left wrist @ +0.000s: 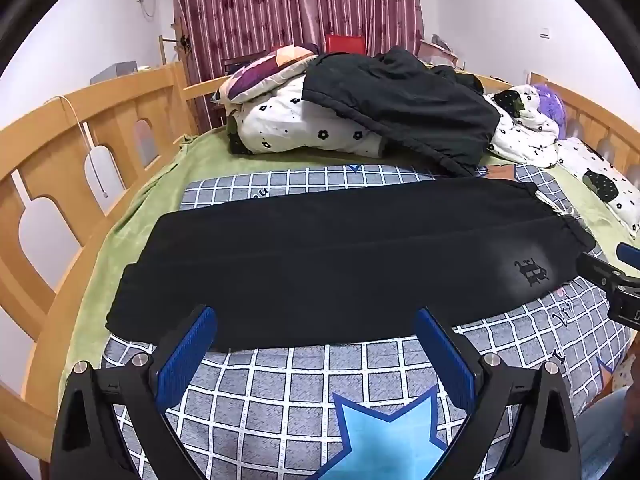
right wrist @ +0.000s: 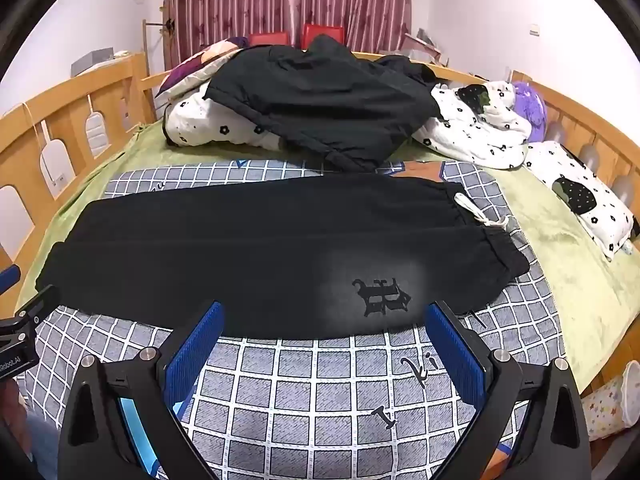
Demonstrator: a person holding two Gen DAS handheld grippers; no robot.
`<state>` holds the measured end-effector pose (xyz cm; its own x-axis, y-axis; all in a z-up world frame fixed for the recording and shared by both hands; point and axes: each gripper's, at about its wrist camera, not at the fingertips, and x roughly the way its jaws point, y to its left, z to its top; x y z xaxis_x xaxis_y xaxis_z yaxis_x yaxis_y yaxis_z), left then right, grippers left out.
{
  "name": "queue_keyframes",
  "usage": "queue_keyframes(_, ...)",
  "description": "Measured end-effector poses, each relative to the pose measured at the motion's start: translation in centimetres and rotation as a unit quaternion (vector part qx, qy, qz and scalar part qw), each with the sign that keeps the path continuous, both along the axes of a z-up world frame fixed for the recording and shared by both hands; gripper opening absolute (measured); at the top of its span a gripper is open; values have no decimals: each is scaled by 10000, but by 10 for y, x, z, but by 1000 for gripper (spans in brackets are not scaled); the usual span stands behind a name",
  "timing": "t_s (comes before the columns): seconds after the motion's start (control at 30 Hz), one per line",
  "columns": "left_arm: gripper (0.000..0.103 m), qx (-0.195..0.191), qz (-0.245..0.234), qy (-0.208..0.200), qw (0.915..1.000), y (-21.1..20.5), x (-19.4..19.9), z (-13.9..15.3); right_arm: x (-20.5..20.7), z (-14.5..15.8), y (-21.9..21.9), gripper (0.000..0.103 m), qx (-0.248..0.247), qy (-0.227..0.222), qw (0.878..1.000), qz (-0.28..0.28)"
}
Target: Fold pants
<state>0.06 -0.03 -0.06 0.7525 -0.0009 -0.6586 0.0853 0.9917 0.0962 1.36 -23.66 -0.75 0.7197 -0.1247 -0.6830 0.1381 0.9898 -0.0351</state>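
A pair of pants (left wrist: 340, 264) lies flat across a blanket (left wrist: 280, 392) on a bed (left wrist: 120, 220), waistband to the right, leg ends to the left. Behind the pants, a heap of bedding (left wrist: 304, 128) sits with a jacket (left wrist: 400, 108) draped on top. A pillow (right wrist: 580, 196) lies at the right. A railing (left wrist: 60, 152) runs along the left side. Curtains (left wrist: 296, 4) hang behind the bed. Two wide-spread grippers hover before the pants' near edge: the left gripper (left wrist: 316, 318) toward the leg end, the right gripper (right wrist: 324, 312) toward the waist.
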Motion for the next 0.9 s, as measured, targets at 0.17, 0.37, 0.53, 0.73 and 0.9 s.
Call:
queue_keyframes(0.17, 100, -45, 157, -47, 9999, -1, 0, 2, 1, -1, 1, 99, -84, 20, 10000, 38)
queue_keyframes(0.37, 100, -192, 11, 81, 9998, 7, 2, 0, -3, -1, 6, 99, -232, -39, 9997, 60)
queue_keyframes(0.53, 100, -196, 12, 100, 9998, 8, 2, 0, -2, -2, 5, 99, -230, -2, 9997, 47)
queue_keyframes(0.73, 100, -172, 23, 102, 9998, 8, 1, -2, -1, -2, 5, 99, -222, 5, 9997, 48)
queue_keyframes(0.9, 100, -179, 32, 108, 9998, 8, 1, -1, -2, -2, 5, 99, -218, -4, 9998, 45)
